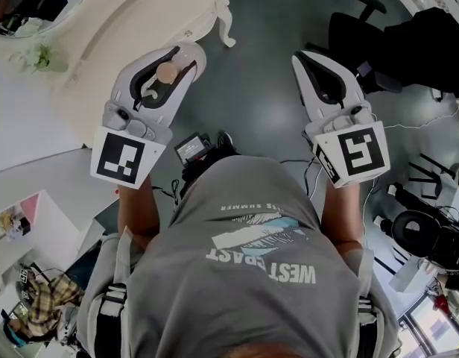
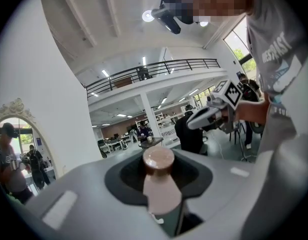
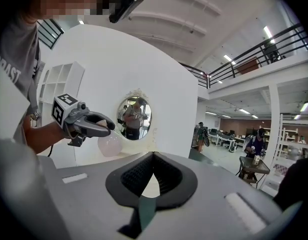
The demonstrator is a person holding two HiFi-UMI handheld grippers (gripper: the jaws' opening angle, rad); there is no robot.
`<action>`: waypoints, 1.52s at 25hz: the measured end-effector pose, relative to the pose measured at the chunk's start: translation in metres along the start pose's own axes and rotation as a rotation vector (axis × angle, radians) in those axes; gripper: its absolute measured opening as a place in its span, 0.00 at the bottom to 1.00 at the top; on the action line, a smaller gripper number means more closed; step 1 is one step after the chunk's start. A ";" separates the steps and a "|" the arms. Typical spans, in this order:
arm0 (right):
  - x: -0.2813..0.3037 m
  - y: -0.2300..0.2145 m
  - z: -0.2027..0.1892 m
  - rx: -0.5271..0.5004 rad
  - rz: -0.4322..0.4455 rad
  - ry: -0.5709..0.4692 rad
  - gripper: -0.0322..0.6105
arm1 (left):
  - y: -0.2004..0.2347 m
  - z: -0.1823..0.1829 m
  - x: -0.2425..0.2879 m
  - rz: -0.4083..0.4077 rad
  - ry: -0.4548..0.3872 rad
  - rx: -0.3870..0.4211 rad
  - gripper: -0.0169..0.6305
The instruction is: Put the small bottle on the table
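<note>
Seen from the head view, looking steeply down, two hand-held grippers are held out side by side over a dark grey floor (image 1: 252, 95), in front of a person's grey T-shirt (image 1: 244, 245); each gripper is topped by a cube with black-and-white square markers.

The small bottle (image 1: 167, 72) is gripped by the left gripper (image 1: 181, 54); its grey fingers (image 2: 74, 191) are closed on the bottle's upper part, just below a round brownish cap (image 2: 158, 159), and the cap is seen standing up between the dark pads; in the right gripper view, the bottle's pale, rounded body (image 3: 110, 144) is seen hanging below the left gripper.

The bottle is held in the air and is not yet set on the table (image 1: 140, 17), a cream-coloured piece with a curved leg (image 1: 226, 24); the table is seen at the upper left of the head view, just beyond and beside the left gripper's tip.

The right gripper (image 1: 313, 62) is held well apart from the left, over the floor; its fingers (image 3: 234, 199) are brought together at the tips, and nothing is held between them.

An oval mirror (image 3: 134, 116) with an ornate frame is seen on a white wall (image 3: 159, 74); a black office chair (image 1: 367, 28) is seen at the upper right of the head view.
</note>
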State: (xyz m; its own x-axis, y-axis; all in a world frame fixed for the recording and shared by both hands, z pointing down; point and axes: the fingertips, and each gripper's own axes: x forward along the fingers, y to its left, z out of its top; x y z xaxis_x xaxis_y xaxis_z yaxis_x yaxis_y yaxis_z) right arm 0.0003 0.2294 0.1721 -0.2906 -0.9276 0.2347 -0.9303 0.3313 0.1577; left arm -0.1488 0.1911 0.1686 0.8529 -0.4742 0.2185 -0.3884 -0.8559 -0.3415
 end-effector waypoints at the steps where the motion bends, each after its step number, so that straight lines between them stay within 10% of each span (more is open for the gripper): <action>1: 0.005 0.001 0.002 -0.001 -0.006 0.002 0.05 | 0.006 -0.001 0.001 -0.007 -0.005 0.001 0.20; 14: 0.057 0.000 0.020 -0.018 0.007 0.000 0.05 | 0.050 -0.011 0.015 -0.020 -0.043 -0.003 0.20; 38: 0.212 -0.147 0.016 -0.004 0.354 -0.077 0.05 | 0.126 -0.014 0.159 0.263 0.154 -0.079 0.20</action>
State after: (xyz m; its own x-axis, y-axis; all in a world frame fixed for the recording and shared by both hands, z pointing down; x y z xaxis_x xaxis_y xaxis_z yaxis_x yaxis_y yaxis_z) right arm 0.0720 -0.0190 0.1834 -0.6106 -0.7655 0.2029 -0.7681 0.6349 0.0837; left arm -0.0667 0.0048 0.1732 0.6589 -0.7020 0.2702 -0.6197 -0.7103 -0.3340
